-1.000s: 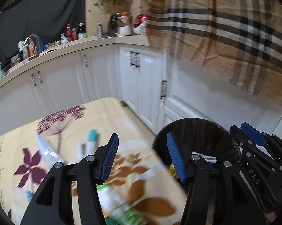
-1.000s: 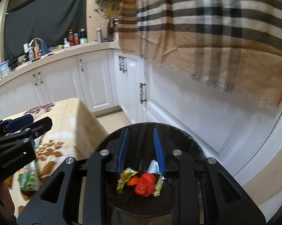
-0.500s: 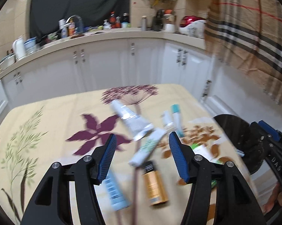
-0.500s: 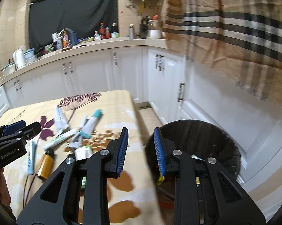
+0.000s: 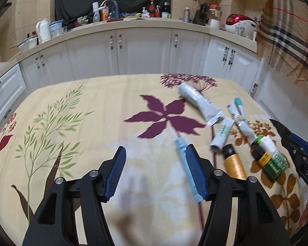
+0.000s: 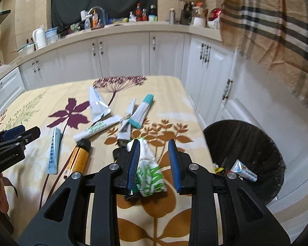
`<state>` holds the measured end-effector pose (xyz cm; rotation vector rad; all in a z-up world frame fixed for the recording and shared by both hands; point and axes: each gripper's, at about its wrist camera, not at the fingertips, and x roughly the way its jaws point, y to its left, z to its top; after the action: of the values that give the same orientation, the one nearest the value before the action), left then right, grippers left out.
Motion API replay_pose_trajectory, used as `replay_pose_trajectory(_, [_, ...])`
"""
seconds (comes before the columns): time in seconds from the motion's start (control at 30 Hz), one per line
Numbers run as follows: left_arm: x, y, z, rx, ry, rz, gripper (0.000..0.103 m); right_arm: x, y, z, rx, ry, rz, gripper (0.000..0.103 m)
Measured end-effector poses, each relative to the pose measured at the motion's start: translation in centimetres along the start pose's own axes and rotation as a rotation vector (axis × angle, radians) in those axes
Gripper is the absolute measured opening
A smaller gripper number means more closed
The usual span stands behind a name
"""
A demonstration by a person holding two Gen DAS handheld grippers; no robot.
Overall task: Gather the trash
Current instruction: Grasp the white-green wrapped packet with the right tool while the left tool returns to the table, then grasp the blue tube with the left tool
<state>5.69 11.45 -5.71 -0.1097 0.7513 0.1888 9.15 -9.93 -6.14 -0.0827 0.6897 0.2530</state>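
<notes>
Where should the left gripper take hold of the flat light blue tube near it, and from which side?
Judging by its pose, grip the light blue tube across its narrow width near mid-length, coming from above. It lies flat and alone on the tablecloth, beside the open left gripper, with free space on both long edges.

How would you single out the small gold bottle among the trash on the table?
On the floral tablecloth, find the litter cluster near the black bin. The gold cylindrical bottle with a black cap lies beside the flat pale-blue tube; it is the only round, metallic-gold item among flattened white tubes.
</notes>
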Motion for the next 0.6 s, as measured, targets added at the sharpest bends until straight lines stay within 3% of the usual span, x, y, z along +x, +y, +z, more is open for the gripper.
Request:
replay_pose_trajectory(0.3, [0.5,0.8,-0.6,-0.023,0.035,-0.019,0.065,2.2,0.6,-0.3,-0.009,0.12,0.031,0.028])
replay_pose_trajectory(0.47, [0.6,0.0,-0.6,-0.011,0.041,-0.036,0.067,2.8,0.7,-0.5,-0.026,0.156,0.027,0.033])
replay_pose_trajectory(0.6, [0.9,-0.8,-0.6,0.004,0.05,-0.045,0.067,2.8,0.2,-0.5,-0.025,0.155,0.032,0.026])
